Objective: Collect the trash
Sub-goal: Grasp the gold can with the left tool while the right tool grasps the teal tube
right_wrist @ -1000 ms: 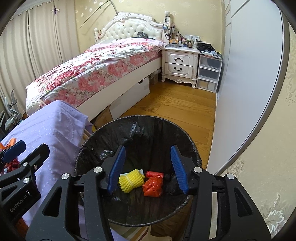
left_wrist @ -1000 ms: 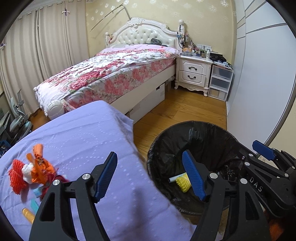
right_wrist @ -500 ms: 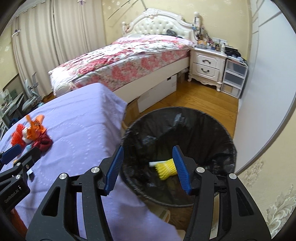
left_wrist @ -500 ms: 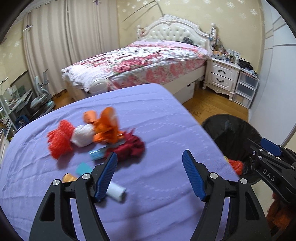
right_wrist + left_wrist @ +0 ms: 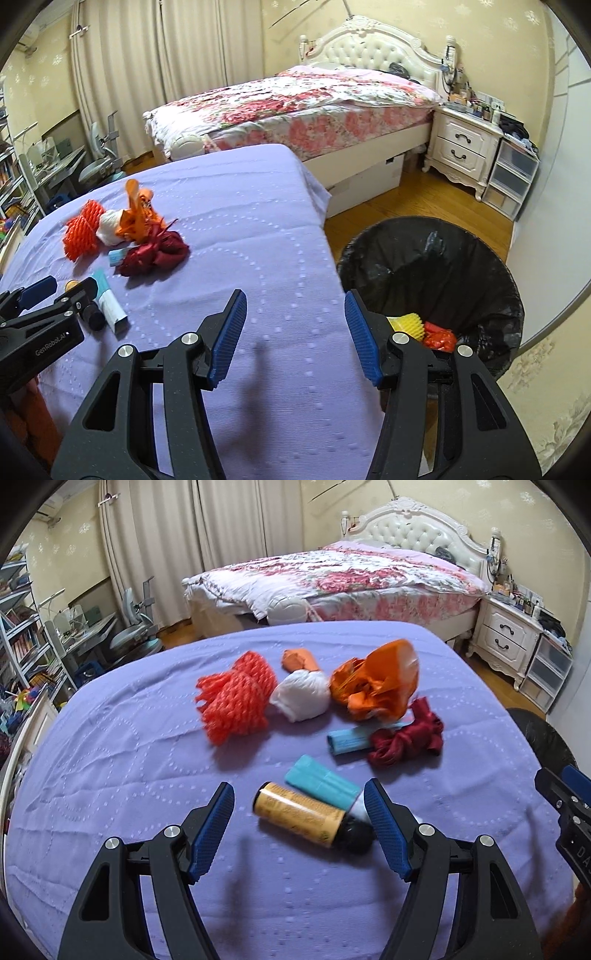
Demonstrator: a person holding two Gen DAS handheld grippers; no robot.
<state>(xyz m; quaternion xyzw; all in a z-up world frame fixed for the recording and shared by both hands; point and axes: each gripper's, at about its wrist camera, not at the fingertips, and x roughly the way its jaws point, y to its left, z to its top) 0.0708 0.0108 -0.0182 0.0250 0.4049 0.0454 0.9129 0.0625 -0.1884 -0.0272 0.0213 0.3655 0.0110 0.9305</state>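
Trash lies on the purple-covered table (image 5: 110,760): an orange foam net (image 5: 234,699), a white wad (image 5: 301,696), an orange bag (image 5: 376,686), a dark red bundle (image 5: 406,740), two teal tubes (image 5: 321,781) and a yellow bottle with black cap (image 5: 299,819). My left gripper (image 5: 299,829) is open, its fingers on either side of the bottle, just above it. My right gripper (image 5: 295,332) is open and empty over the table's edge, beside the black-lined bin (image 5: 436,266), which holds yellow (image 5: 408,326) and red (image 5: 439,338) trash.
A bed with floral cover (image 5: 295,99) stands behind the table, a white nightstand (image 5: 461,147) and plastic drawers (image 5: 511,177) to the right. Wooden floor (image 5: 406,199) lies between bed and bin. A desk and chair (image 5: 122,638) stand at the left.
Both grippers have swung left from the bin toward the table. The left gripper now hovers over the yellow bottle; the right one has left the bin opening.
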